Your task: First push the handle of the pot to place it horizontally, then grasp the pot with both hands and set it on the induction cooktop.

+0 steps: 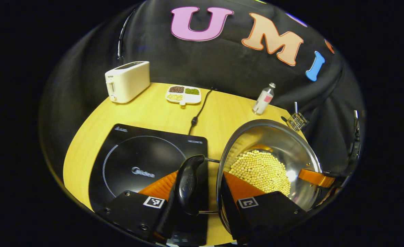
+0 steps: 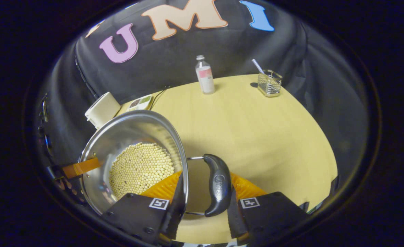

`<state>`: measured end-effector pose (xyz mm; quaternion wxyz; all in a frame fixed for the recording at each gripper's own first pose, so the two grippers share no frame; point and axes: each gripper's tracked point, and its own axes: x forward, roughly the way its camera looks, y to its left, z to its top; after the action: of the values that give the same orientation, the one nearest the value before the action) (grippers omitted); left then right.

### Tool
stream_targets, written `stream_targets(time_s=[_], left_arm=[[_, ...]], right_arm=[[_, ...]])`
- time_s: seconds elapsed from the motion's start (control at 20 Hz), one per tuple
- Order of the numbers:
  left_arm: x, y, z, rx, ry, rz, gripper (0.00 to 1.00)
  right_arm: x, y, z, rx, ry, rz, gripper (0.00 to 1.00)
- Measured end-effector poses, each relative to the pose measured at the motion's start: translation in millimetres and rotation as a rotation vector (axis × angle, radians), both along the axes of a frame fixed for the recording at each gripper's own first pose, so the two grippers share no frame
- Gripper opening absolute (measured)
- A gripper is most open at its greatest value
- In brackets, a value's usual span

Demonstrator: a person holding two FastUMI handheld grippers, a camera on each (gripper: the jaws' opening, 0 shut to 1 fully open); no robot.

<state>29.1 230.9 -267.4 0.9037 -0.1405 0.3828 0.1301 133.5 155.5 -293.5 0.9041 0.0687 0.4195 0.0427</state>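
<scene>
Steel pot (image 1: 291, 151) between both hand-held grippers, holds soybeans (image 1: 261, 170) | left hand-held gripper (image 1: 202, 197) clamps left handle (image 1: 188, 185) | right hand-held gripper (image 2: 202, 199) clamps right handle (image 2: 218, 183) | induction cooktop (image 1: 137, 161) beside pot

Shiny pot (image 1: 293, 151) full of small yellow beans (image 1: 261, 171)
Its black handles (image 1: 188, 185) stick out sideways, beside the black cooktop (image 1: 137, 164).

A white toaster (image 1: 127, 81) stands at the upper left of the wooden table (image 1: 154, 113). A divided snack dish (image 1: 183, 94) lies right of it, a small bottle (image 1: 263, 98) stands farther right, and a wire basket (image 2: 270, 83) holding a straw sits at the upper right.
</scene>
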Motion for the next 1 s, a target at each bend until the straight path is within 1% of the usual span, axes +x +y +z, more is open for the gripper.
stream_targets(time_s=[0.1,0.15,0.25,0.3,0.35,0.4,0.45,0.5,0.55,0.6,0.65,0.9,1.0], left_arm=[[-12,29,1,0.002,0.008,0.009,0.65],[-21,43,0,-0.004,0.015,0.021,0.63],[-36,70,-1,-0.007,0.020,0.041,0.65],[-43,83,-2,-0.005,0.023,0.048,0.63],[-51,93,-4,-0.003,0.031,0.051,0.65],[-57,105,-5,-0.002,0.036,0.055,0.63],[-61,115,-6,-0.002,0.040,0.059,0.65],[-65,125,-7,0.000,0.041,0.061,0.65],[-68,134,-8,0.001,0.046,0.061,0.64],[-69,143,-10,0.005,0.047,0.058,0.65],[-71,149,-11,0.006,0.049,0.058,0.64],[-77,179,-20,0.000,0.071,0.058,0.65],[-76,188,-20,0.000,0.066,0.058,0.65]], right_arm=[[-4,33,0,-0.004,0.002,0.011,0.55],[-7,49,-1,-0.003,0.003,0.017,0.55],[-12,81,-3,-0.005,0.005,0.037,0.55],[-14,94,-5,-0.006,0.009,0.045,0.55],[-15,107,-8,-0.005,0.016,0.049,0.60],[-17,119,-10,-0.004,0.021,0.052,0.55],[-18,129,-15,-0.006,0.025,0.056,0.55],[-19,138,-18,-0.006,0.029,0.055,0.60],[-19,147,-20,-0.006,0.034,0.052,0.60],[-20,156,-20,-0.008,0.035,0.052,0.60],[-22,165,-22,-0.010,0.035,0.050,0.55],[-22,195,-34,-0.017,0.046,0.036,0.55],[-21,203,-35,-0.020,0.041,0.031,0.55]])
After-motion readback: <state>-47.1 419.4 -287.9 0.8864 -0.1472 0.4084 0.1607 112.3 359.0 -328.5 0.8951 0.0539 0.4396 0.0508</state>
